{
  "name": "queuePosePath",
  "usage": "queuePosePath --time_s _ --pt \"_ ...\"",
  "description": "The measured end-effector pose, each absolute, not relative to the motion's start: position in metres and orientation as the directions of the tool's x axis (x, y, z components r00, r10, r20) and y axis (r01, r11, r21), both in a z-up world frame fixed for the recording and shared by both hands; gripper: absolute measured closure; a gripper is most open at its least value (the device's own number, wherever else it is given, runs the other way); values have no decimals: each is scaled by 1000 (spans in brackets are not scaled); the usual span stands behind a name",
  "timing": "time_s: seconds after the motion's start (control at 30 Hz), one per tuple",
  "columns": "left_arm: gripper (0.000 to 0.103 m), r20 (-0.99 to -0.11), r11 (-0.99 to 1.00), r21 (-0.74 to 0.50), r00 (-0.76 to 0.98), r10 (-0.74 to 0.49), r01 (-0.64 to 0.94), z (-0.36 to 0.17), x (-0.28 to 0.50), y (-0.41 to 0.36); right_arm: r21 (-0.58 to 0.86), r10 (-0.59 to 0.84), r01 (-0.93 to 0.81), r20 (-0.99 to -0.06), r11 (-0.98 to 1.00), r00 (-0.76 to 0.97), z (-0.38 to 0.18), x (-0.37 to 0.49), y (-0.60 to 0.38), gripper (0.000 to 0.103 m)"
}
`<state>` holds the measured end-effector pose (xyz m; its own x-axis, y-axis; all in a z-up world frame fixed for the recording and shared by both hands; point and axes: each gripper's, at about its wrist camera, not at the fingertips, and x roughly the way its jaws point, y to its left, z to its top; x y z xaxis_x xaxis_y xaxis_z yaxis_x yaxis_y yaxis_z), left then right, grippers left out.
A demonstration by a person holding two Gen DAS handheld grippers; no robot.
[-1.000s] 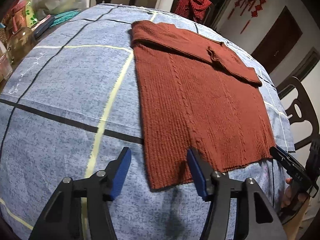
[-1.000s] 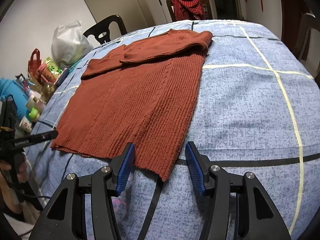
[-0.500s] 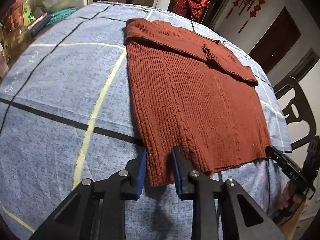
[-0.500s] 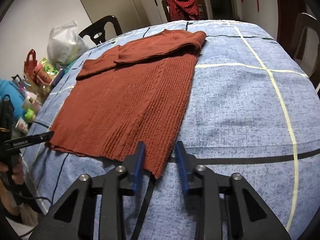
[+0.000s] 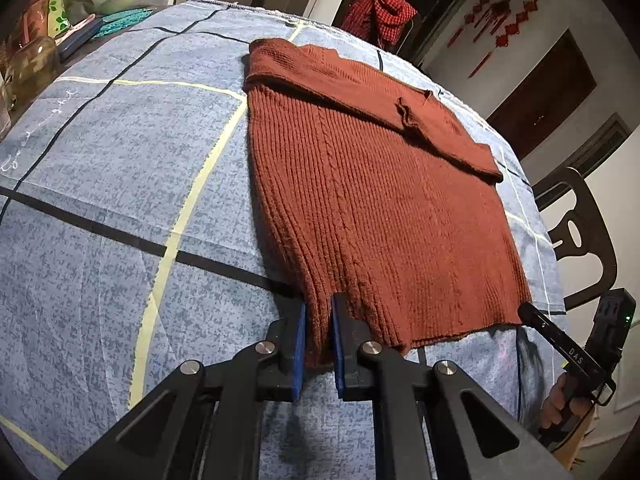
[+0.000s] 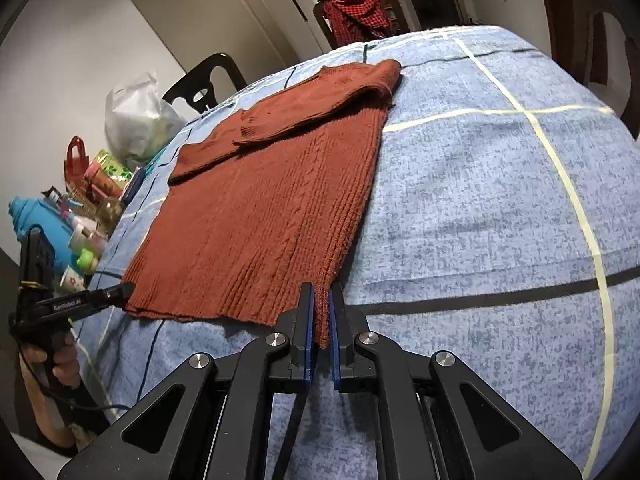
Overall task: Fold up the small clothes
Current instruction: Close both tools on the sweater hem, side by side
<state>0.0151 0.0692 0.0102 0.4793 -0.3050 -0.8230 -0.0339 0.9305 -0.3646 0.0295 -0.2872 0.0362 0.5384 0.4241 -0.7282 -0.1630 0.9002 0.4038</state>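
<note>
A rust-red knit sweater (image 5: pixel 380 200) lies flat on the blue checked cloth (image 5: pixel 120 168), sleeves folded across its far end. My left gripper (image 5: pixel 319 308) is closing on the hem's near left corner; the knit is bunched between its blue pads. In the right wrist view the sweater (image 6: pixel 260 216) has its near right corner pinched in my right gripper (image 6: pixel 321 296), which is shut on it. Each view shows the other gripper at the opposite hem corner: the right gripper (image 5: pixel 532 314) and the left gripper (image 6: pixel 116 292), each held by a hand.
A red checked cloth (image 6: pixel 356 8) hangs on a chair beyond the table. A white plastic bag (image 6: pixel 136 120), bottles and a blue jug (image 6: pixel 40 220) crowd the table's left side. Dark chairs (image 5: pixel 580 232) stand to the right.
Both grippers have gone from wide open beside the hem to closed on its two near corners. The knit now bunches up between the pads of each.
</note>
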Motion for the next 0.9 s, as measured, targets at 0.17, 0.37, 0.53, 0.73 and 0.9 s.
queuePosePath --time_s 0.17,0.37,0.53,0.73,0.9 --pt "87 -822 923 -383 468 -324 -35 6 19 68 491 482 -133 -705 861 521 27 31 -292 95" --pt "86 -819 915 -402 460 -343 -33 5 22 69 503 488 -125 -702 855 519 26 36 -288 95" --pt "92 -823 930 -366 475 -312 -23 7 21 71 500 486 -129 -697 857 528 29 36 -288 96" --pt "93 -791 909 -417 504 -345 -32 16 18 85 526 496 -125 -659 841 565 40 30 -301 97" --pt "93 -764 896 -443 530 -368 -16 28 17 86 551 514 -133 -628 824 585 51 30 -304 97"
